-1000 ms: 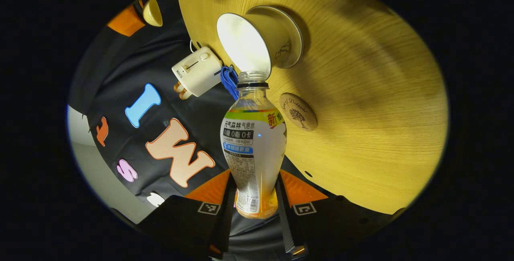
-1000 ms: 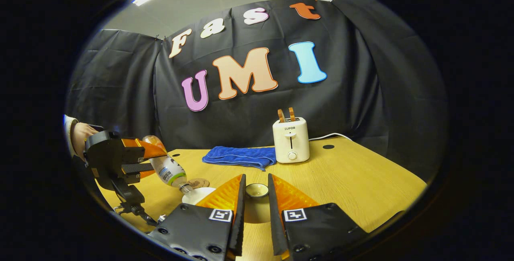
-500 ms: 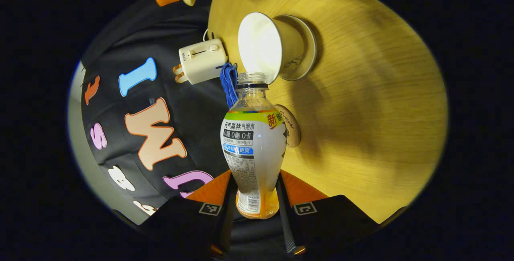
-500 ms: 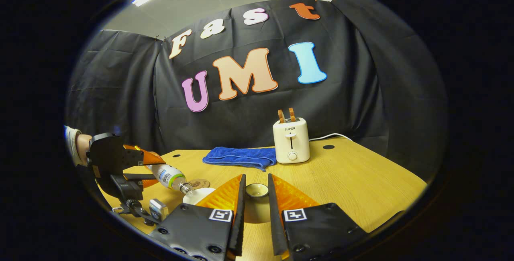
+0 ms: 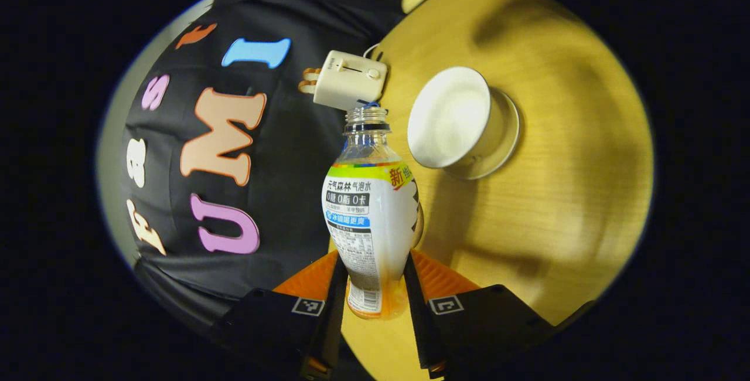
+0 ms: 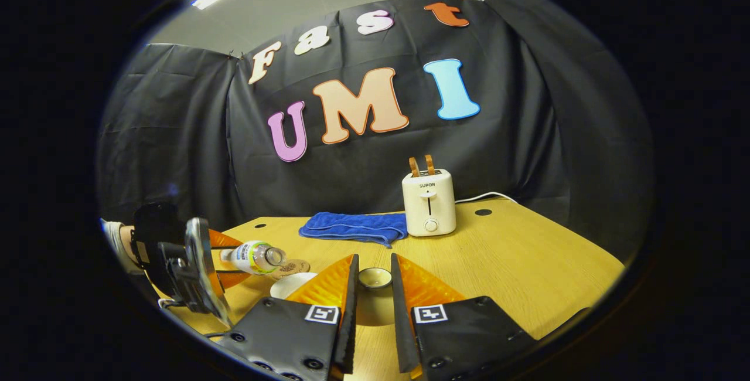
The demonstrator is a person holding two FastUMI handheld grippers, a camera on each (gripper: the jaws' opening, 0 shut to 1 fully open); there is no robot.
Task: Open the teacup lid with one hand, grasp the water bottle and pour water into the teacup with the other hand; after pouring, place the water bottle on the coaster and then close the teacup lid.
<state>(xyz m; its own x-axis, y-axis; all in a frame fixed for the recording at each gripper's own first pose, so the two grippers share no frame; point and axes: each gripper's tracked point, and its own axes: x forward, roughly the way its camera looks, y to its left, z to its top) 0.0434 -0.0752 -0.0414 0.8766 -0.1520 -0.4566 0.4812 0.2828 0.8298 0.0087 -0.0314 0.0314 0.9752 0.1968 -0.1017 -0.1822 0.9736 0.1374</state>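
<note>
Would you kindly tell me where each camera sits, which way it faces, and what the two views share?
Left gripper view: rides the left gripper, rolled sideways, looking along the water bottle in its jaws towards the teacup.
Right gripper view: rides the right gripper, level, facing the toaster; its jaws hold the teacup lid; a hand is at far left.
Shared: bottle, teacup, toaster, table.

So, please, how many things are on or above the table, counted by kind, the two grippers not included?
Water bottle: 1
Teacup: 1
Teacup lid: 1
Coaster: 1
Toaster: 1
Blue towel: 1
Total: 6
</note>
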